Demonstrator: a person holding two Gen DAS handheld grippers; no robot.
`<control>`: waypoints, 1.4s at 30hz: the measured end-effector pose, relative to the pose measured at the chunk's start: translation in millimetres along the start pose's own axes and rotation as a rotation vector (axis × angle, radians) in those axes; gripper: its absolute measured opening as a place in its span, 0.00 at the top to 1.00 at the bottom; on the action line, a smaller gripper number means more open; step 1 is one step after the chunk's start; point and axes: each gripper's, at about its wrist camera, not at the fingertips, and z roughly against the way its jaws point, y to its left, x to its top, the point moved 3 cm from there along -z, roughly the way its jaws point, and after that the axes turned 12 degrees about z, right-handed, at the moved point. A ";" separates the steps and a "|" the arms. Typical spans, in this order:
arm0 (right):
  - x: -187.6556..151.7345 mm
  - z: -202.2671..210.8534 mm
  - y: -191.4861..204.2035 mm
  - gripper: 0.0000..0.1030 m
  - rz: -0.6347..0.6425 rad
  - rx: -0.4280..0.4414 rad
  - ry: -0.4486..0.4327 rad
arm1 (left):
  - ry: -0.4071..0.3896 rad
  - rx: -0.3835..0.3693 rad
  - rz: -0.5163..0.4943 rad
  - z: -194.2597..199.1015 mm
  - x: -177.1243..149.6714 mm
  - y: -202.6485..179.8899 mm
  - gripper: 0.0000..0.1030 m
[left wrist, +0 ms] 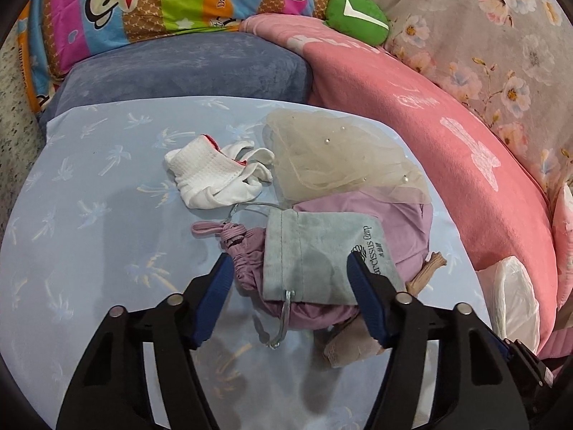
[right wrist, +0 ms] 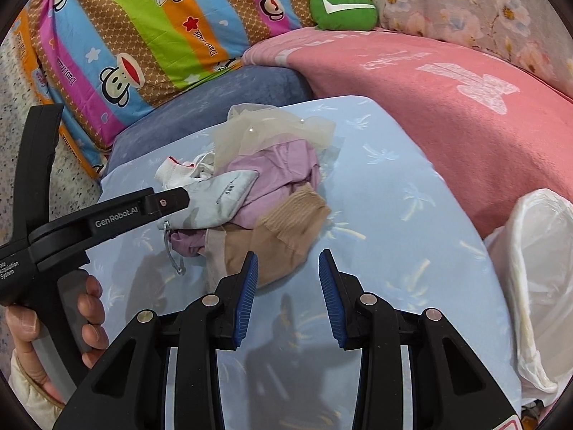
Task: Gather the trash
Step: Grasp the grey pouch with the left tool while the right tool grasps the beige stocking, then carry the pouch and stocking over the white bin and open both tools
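The left gripper [left wrist: 288, 263] hangs with its jaws spread wide over a small heap of soft things, its blue fingers [left wrist: 215, 297] flanking a grey-green drawstring pouch [left wrist: 315, 254] without pressing on it; whether the tips touch the cloth below I cannot tell; the pouch lies on top of a lilac fabric bundle [left wrist: 401, 229], whose lower part is hidden under the pouch and the right-hand finger; a silvery cord [left wrist: 284, 313] trails from the pouch toward the camera; beyond sit a white sock [left wrist: 211, 175] and a sheer beige mesh piece with pearl beads [left wrist: 340, 157], the mesh overlapping the lilac bundle's far edge; everything rests on a pale blue palm-print sheet [left wrist: 89, 197]. The right gripper [right wrist: 288, 279] is also parted, with nothing between its fingers, just beside a tan nylon stocking [right wrist: 283, 236] that leans against the same heap; the stocking's near edge is covered by the left-hand finger; a white plastic bag [right wrist: 537, 268] lies at the right, cut off by the frame, against a pink blanket [right wrist: 447, 107]; further back, a striped monkey-print pillow [right wrist: 150, 25].
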 end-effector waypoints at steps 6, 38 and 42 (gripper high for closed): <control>6.4 -20.2 5.2 0.66 -0.018 0.030 0.023 | 0.027 -0.025 -0.006 -6.9 2.9 0.8 0.69; 15.0 57.5 -31.8 0.99 -0.091 0.035 -0.128 | -0.091 -0.155 -0.124 68.7 -6.2 -75.6 0.95; 12.4 79.8 -50.9 0.99 -0.115 0.010 -0.162 | -0.100 -0.187 -0.165 77.5 -12.0 -103.7 0.95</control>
